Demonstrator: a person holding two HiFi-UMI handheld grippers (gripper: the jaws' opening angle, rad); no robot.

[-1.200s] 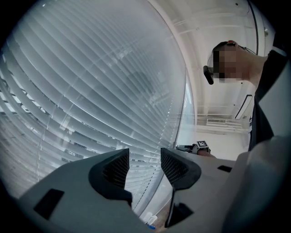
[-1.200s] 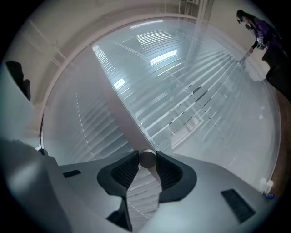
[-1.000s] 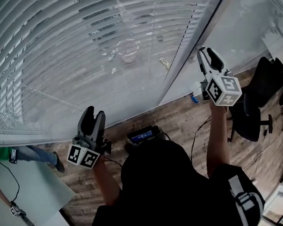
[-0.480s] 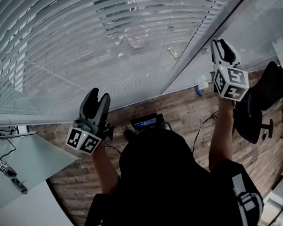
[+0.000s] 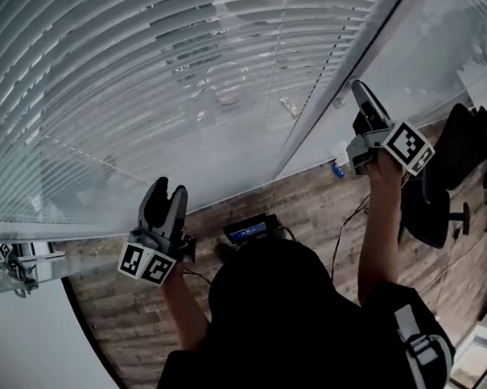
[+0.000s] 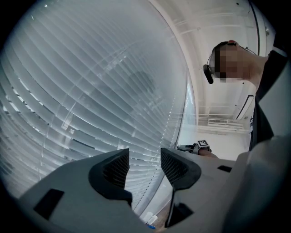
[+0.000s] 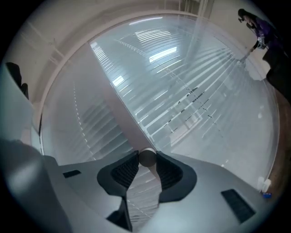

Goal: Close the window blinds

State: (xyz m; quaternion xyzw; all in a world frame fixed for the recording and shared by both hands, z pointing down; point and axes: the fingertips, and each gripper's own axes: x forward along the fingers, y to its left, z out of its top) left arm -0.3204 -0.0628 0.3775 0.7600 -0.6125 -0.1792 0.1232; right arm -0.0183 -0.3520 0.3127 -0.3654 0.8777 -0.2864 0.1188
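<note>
Right gripper: my jaws pinch the blind wand at their tips.
Blind wand: hangs at the right edge of the window blinds.
Left gripper: my jaws are spread, nothing between them, pointing at the blinds.

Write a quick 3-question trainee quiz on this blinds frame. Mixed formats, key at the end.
1. True or false: the left gripper is shut on a slat of the blinds.
2. What sits between the fingers of the right gripper? A) a loose cord B) the round wand C) nothing
3. Fill in: the black office chair stands on the person's ____ side.

Key:
1. False. Its fingers stand apart with nothing between them.
2. B. The fingers press on it from both sides.
3. Right.
</note>
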